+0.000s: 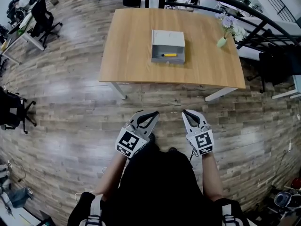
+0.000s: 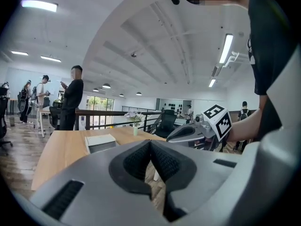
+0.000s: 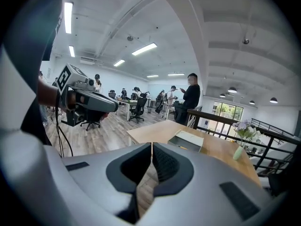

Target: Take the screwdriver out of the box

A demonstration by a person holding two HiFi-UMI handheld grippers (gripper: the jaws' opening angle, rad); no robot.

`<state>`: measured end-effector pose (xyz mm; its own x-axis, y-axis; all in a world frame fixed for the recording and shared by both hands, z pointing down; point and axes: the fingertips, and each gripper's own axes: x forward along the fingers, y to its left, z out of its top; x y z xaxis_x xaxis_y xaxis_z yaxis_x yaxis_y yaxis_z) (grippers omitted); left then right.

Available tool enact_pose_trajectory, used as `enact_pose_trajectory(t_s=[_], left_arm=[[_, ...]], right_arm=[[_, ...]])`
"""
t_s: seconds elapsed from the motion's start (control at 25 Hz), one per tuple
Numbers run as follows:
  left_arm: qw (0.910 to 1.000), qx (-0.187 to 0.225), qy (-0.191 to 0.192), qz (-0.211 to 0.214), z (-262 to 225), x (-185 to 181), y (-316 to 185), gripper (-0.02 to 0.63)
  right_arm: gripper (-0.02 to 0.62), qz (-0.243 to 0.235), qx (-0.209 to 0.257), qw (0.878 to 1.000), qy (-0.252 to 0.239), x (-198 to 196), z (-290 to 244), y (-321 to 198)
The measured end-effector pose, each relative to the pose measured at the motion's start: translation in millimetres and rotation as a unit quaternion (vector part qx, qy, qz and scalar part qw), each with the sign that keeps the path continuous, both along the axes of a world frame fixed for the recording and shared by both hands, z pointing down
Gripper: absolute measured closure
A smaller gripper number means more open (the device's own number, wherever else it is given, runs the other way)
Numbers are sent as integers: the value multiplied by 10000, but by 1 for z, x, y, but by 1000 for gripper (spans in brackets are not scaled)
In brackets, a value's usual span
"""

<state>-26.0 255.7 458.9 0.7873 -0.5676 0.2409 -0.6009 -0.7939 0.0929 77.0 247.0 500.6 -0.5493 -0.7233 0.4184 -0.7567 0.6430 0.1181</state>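
On the wooden table (image 1: 131, 55) stands an open grey box (image 1: 168, 46) with its lid raised, and a yellow screwdriver (image 1: 169, 55) lies inside along the front. Both grippers hang over the floor, well short of the table's near edge. My left gripper (image 1: 153, 113) is shut and holds nothing. My right gripper (image 1: 186, 112) is likewise shut and empty. The box (image 2: 100, 142) shows far off past the left gripper's closed tips (image 2: 150, 142). In the right gripper view the box (image 3: 188, 140) lies beyond the closed tips (image 3: 152, 145).
A small vase of flowers (image 1: 222, 41) stands at the table's right edge. A black railing (image 1: 254, 27) runs behind the table on the right. Office chairs (image 1: 44, 18) and desks stand at the far left. People stand in the background (image 2: 73, 98).
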Motion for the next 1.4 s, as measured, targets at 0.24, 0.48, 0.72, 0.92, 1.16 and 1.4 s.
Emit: enact_pose_trajectory(t_s=[0.24,0.48,0.72,0.92,1.16,1.4], left_arm=[[9999,17,11,163,1,-5,-7,583],[9997,89,20,222,-4,-14,-19,583],[9999,-13,-13,145,1,-23,-21,583],[9998,16,-56,202,1,-13,-24,583],[10000,38,-79,-11,2,4,-40,583],[9995,20,-139,-279,-1,27,-66,583]], right_arm=[[569,155,41,9998,67,-2,0,-8],[568,246,30,9996,125,-7,4,-15],[569,191,-2,9996,185,-14,10,-14],[569,209,-15,9997,124,-6,9,-20],[569,80,-91,9999,113,13,18,-35],[568,-45,-62,10000,49,43,18,-77]])
